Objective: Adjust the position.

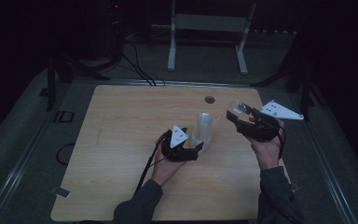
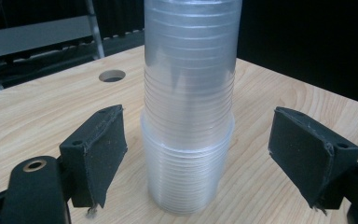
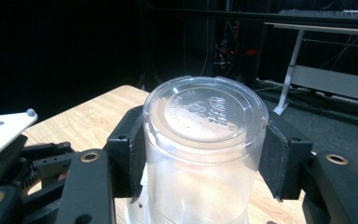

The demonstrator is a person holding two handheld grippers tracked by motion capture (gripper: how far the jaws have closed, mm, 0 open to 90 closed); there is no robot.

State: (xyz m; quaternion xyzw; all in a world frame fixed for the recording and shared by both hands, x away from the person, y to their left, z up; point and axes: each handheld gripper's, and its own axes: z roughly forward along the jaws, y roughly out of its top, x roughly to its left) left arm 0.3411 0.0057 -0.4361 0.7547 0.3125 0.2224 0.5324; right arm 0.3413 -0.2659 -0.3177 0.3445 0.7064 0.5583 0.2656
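Observation:
A tall stack of clear plastic cups [image 1: 203, 130] stands upside down near the middle of the wooden table [image 1: 121, 140]. My left gripper [image 1: 193, 149] is low at the stack's left. In the left gripper view its jaws are open on either side of the stack [image 2: 189, 93], with a gap between each pad [image 2: 100, 149] and the cups. To the right of the stack, above the table, my right gripper [image 1: 237, 114] is shut on a single clear cup [image 1: 239, 108]. The right gripper view shows that cup [image 3: 205, 116] bottom up, pressed between both pads.
A round cable hole [image 1: 209, 99] is in the table behind the stack. A white metal frame [image 1: 209, 28] stands on the floor beyond the far edge. Cables [image 1: 135, 65] lie on the floor at the back left. The surroundings are dark.

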